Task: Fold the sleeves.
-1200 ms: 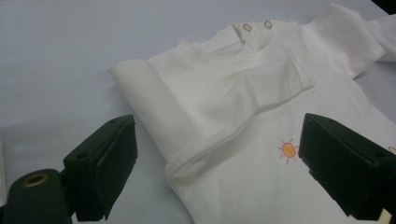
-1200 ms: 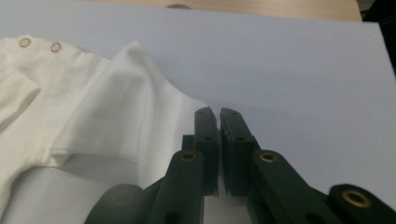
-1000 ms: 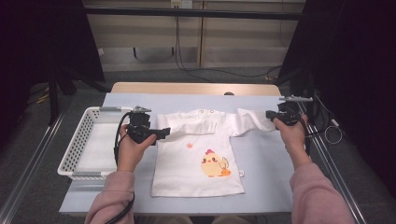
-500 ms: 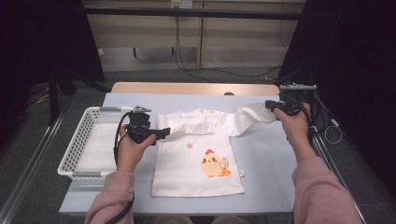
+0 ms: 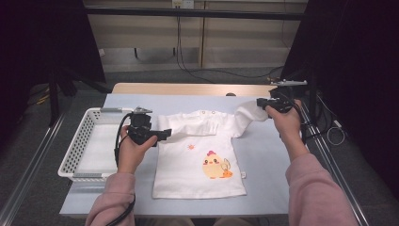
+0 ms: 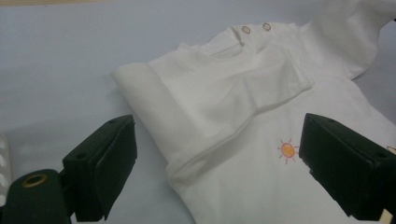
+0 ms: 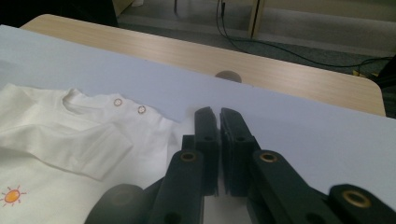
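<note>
A white baby shirt (image 5: 197,160) with a yellow chick print lies flat on the light blue table top (image 5: 268,155). Its left sleeve (image 6: 224,102) is folded in across the chest. My left gripper (image 5: 164,134) hovers low beside that folded sleeve with its jaws wide open (image 6: 219,140) and nothing pressed between them. My right gripper (image 5: 260,102) is at the back right, raised off the table. It is shut (image 7: 219,121) on the end of the right sleeve (image 5: 244,115), which hangs stretched up from the shoulder. Two snap buttons (image 7: 128,106) mark the neckline.
A white plastic basket (image 5: 75,150) stands at the table's left edge, beside my left hand. A wooden table edge (image 5: 188,88) runs behind the blue top. Cables (image 5: 329,132) hang off the right side. Bare blue surface lies right of the shirt.
My right gripper has risen and moved toward the back right, and the right sleeve has lifted off the table with it. The left gripper has stayed in place.
</note>
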The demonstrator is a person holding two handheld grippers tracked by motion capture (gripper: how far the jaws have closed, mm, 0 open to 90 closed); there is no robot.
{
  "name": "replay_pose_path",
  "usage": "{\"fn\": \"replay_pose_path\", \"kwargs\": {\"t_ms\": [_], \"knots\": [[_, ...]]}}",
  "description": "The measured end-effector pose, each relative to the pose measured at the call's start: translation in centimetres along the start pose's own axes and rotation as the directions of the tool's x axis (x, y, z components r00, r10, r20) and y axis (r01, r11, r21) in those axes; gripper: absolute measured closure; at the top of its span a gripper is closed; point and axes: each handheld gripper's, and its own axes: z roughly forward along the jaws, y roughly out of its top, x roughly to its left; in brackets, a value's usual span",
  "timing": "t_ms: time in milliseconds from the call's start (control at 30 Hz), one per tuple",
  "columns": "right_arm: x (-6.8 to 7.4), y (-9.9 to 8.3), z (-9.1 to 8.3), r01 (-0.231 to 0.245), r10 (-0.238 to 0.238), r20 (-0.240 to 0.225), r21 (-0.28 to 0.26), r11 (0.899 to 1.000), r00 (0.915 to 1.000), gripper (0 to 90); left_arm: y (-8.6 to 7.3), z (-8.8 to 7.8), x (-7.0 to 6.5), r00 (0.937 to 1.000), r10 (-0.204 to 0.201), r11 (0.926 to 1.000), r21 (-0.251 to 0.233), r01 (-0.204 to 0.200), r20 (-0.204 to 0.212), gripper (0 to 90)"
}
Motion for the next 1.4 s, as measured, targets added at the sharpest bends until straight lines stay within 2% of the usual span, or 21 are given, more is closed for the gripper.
{"fn": "replay_pose_path", "kwargs": {"t_ms": [100, 200, 367, 600, 900, 1133, 1400], "knots": [[0.5, 0.4, 0.3, 0.001, -0.001, -0.004, 0.006, 1.000, 1.0000, 87.1, 0.0, -0.2, 0.1, 1.0000, 0.007, 1.0000, 0.007, -0.007, 0.003, 11.6], [1.0, 0.8, 0.5, 0.002, -0.002, -0.010, 0.006, 1.000, 1.0000, 87.1, 0.0, -0.2, 0.2, 1.0000, -0.003, 1.0000, -0.003, 0.003, 0.000, 11.6], [2.2, 1.5, 0.6, 0.021, -0.021, -0.022, 0.006, 1.000, 0.9995, 87.1, 0.0, -0.3, 0.2, 1.0000, 0.001, 1.0000, -0.005, -0.001, 0.001, 11.6], [3.6, 2.0, 1.3, 0.036, -0.035, -0.051, 0.019, 0.999, 0.9981, 87.1, 0.0, -0.3, 0.2, 1.0000, 0.001, 1.0000, -0.007, -0.001, 0.003, 11.6], [5.3, 2.3, 2.5, 0.044, -0.044, -0.072, 0.008, 0.999, 0.9965, 86.9, -0.1, -0.4, 0.4, 1.0000, 0.000, 1.0000, -0.006, 0.000, -0.001, 11.6], [6.2, 2.6, 3.0, 0.039, -0.038, -0.090, 0.007, 0.999, 0.9952, 86.9, -0.1, -0.6, 0.5, 1.0000, -0.001, 0.9999, -0.011, 0.001, -0.001, 11.6], [6.5, 2.6, 3.3, 0.034, -0.034, -0.098, 0.006, 0.999, 0.9946, 86.8, -0.1, -0.5, 0.4, 1.0000, -0.001, 0.9999, -0.011, 0.001, 0.000, 11.6]]}}
